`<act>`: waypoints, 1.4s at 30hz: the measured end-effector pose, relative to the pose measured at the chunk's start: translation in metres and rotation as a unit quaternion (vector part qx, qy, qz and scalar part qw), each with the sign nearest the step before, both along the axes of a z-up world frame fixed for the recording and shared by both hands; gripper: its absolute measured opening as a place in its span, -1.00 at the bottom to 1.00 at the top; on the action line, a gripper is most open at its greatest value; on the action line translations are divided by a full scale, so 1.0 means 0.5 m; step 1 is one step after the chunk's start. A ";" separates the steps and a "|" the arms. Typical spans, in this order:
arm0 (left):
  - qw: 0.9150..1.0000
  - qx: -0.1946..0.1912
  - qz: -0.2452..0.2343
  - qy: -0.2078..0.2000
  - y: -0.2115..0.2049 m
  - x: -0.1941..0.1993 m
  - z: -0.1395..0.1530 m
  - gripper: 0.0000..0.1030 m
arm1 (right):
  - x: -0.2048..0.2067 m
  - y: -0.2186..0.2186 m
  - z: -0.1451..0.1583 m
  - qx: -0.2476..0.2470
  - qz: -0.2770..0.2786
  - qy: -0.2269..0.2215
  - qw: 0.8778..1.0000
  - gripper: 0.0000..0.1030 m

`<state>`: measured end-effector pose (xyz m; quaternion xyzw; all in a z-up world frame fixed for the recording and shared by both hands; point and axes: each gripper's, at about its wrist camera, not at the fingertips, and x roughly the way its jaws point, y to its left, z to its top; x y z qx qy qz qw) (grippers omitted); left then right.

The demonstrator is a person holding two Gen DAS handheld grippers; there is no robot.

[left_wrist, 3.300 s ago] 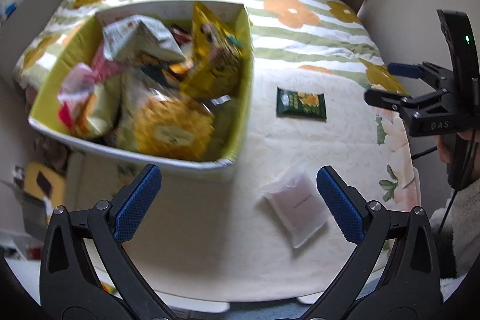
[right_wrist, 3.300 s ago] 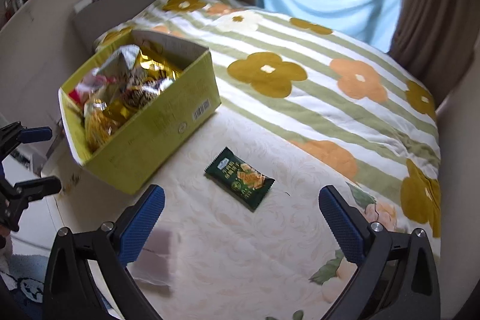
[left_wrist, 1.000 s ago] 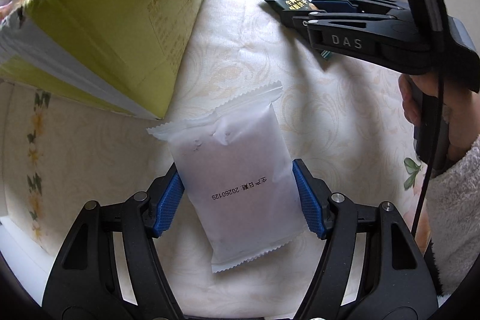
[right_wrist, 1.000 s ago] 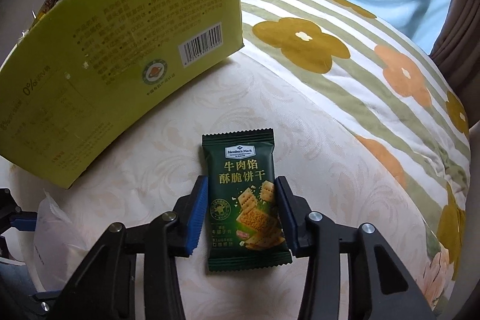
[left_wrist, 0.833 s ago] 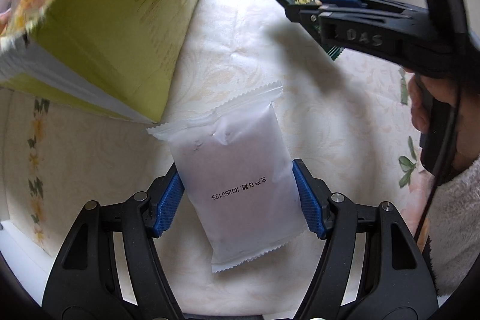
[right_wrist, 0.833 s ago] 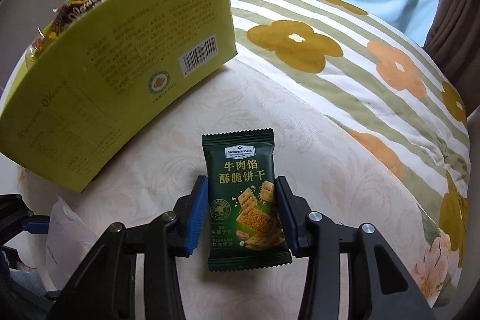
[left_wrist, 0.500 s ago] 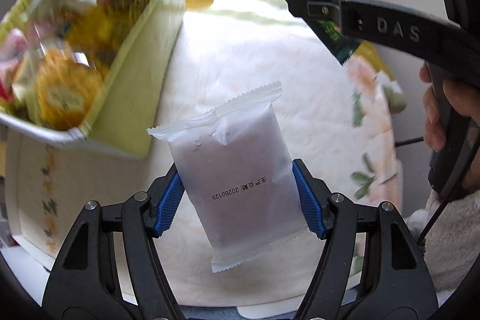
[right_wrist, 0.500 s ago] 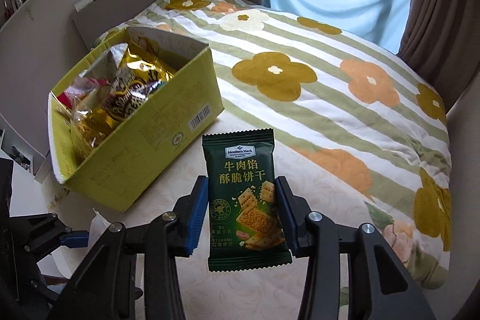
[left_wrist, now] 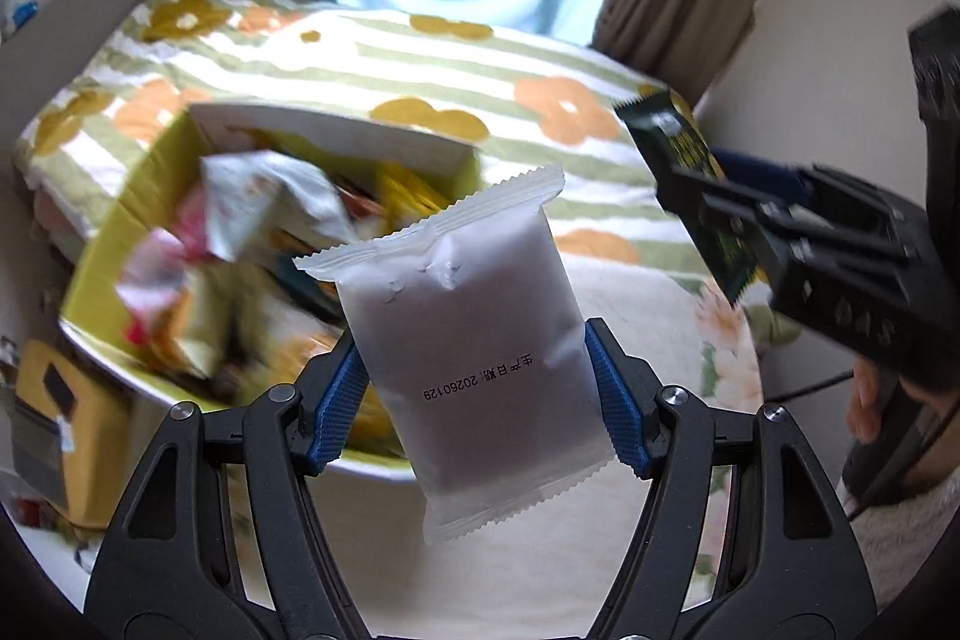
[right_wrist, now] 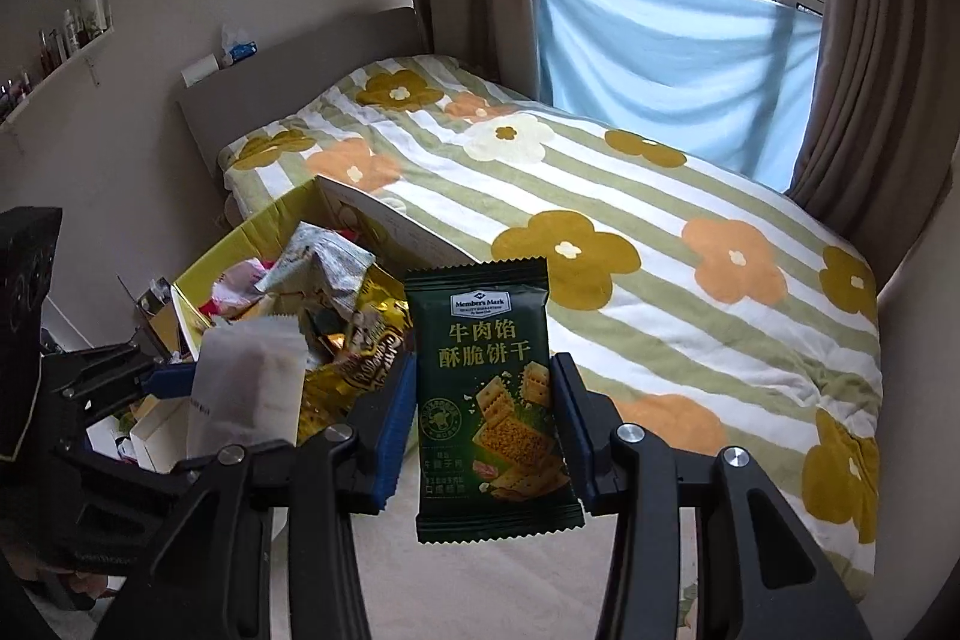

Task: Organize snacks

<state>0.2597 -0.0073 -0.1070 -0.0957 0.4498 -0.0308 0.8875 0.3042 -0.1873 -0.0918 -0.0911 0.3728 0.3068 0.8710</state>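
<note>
- gripping a white snack packet by its two long edges, the left tool has its blue pads pressed against the packet – it hangs in the air, tilted, with a printed date line across its lower half.
- pinching a dark green cracker packet upright between its blue pads, the right tool holds it clear of the bed.
- a yellow-green cardboard box sits on the bed's near corner, open on top and piled with mixed snack bags – silver, gold and pink wrappers; in the left wrist view it lies behind and left of the white packet.
- seen from the left wrist, the green packet sits up at the right, near the box but apart from it.
- a flowered, green-striped quilt covers the bed.
</note>
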 end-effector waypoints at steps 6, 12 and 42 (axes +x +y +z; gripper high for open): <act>1.000 0.016 -0.004 0.004 0.183 0.023 0.015 0.28 | -0.014 0.153 -0.001 0.016 -0.015 0.001 1.000 -0.21; 0.999 0.040 -0.028 0.023 0.347 0.069 -0.013 0.28 | -0.009 0.279 -0.028 0.037 -0.048 0.018 0.998 -0.21; 0.993 0.050 -0.095 0.047 0.441 0.110 -0.092 0.99 | 0.029 0.362 -0.113 0.041 -0.164 0.095 0.981 0.96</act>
